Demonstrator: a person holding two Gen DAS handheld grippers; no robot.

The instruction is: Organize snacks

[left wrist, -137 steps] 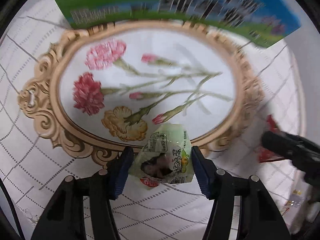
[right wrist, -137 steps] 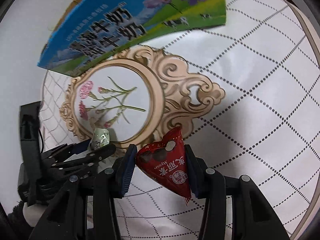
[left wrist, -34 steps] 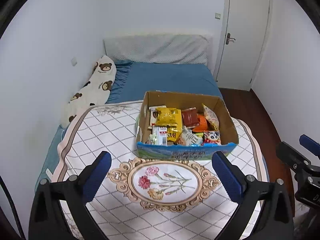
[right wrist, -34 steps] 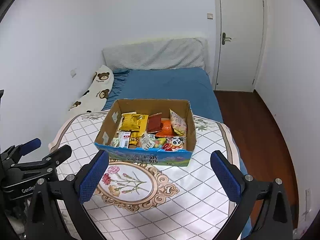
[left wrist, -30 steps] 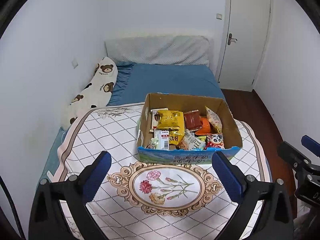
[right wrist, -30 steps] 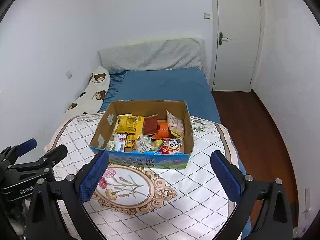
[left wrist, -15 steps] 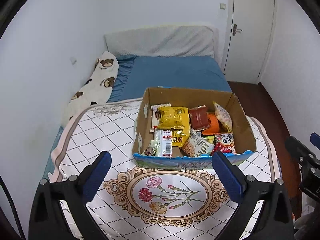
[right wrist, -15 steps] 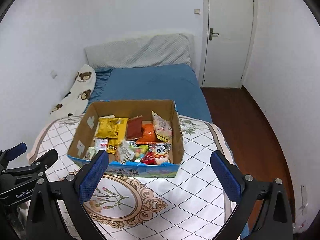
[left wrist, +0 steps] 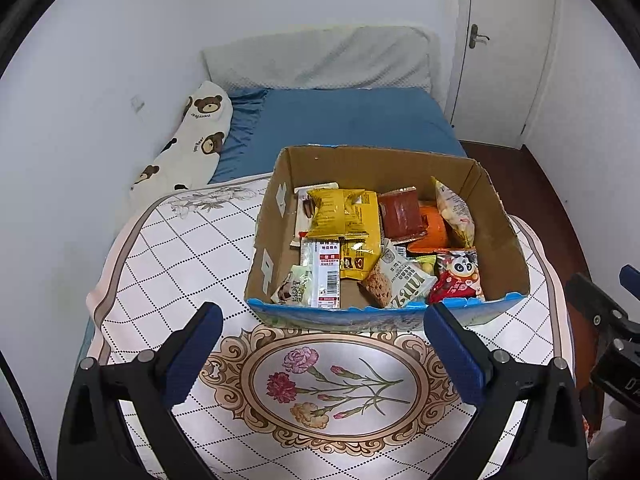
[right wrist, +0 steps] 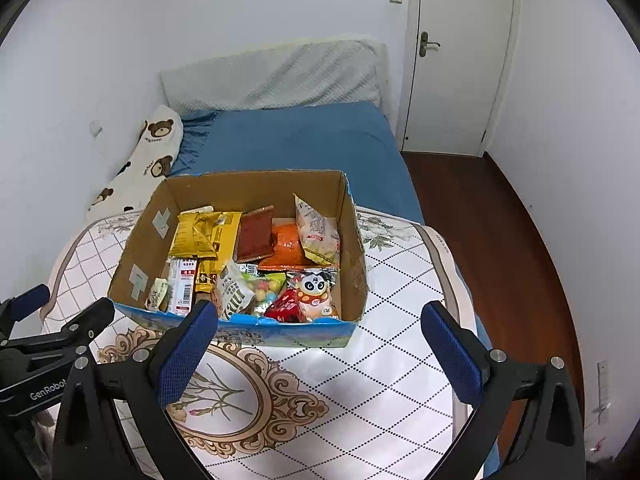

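Right view only, red triangular packet [right wrist: 286,305] visible

Box [left wrist: 496,216] sits on the table [left wrist: 180,256], far half, just behind the oval flower print [left wrist: 336,384]. Snack packs [left wrist: 344,216] fill the box. Bed [left wrist: 344,120] lies behind the table, bear pillow [left wrist: 188,140] along its left edge, door [left wrist: 508,48] back right.
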